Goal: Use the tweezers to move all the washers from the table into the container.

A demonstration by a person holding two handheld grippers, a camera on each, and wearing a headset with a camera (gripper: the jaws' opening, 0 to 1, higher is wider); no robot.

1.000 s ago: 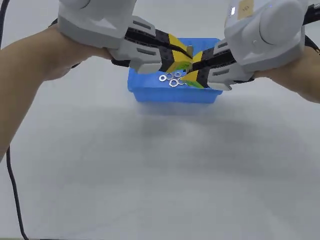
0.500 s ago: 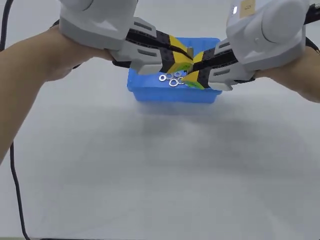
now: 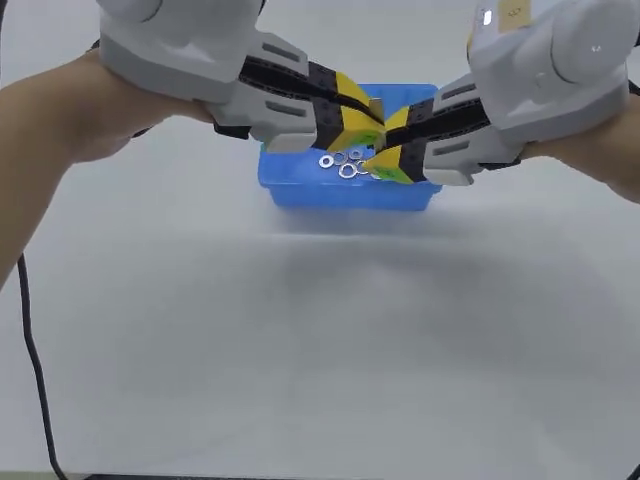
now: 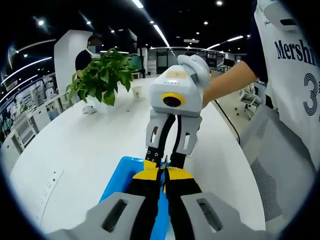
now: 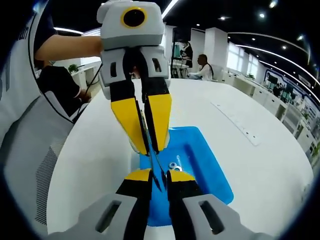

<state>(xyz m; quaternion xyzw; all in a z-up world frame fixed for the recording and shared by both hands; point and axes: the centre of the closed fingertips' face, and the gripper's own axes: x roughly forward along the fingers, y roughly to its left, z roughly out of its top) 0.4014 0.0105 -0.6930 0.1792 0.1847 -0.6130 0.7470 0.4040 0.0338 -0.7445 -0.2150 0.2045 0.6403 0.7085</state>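
- Head view: the left gripper point(image 3: 368, 116) has its jaws closed on the tweezers point(image 5: 155, 165), above the blue container point(image 3: 300, 190).
- The washers point(image 3: 345, 163) lie inside the container.
- The right gripper point(image 3: 380, 158) has its jaws nearly closed around the tweezers' tip; whether they grip it cannot be determined.

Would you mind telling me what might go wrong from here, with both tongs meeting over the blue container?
1. The tweezers look pinched by the left tongs and the right tongs at once; if either lets go early, the tweezers may drop into the blue container.
2. Both tongs hang close above the washers already inside; a dip could bump the container's wall and scatter them.
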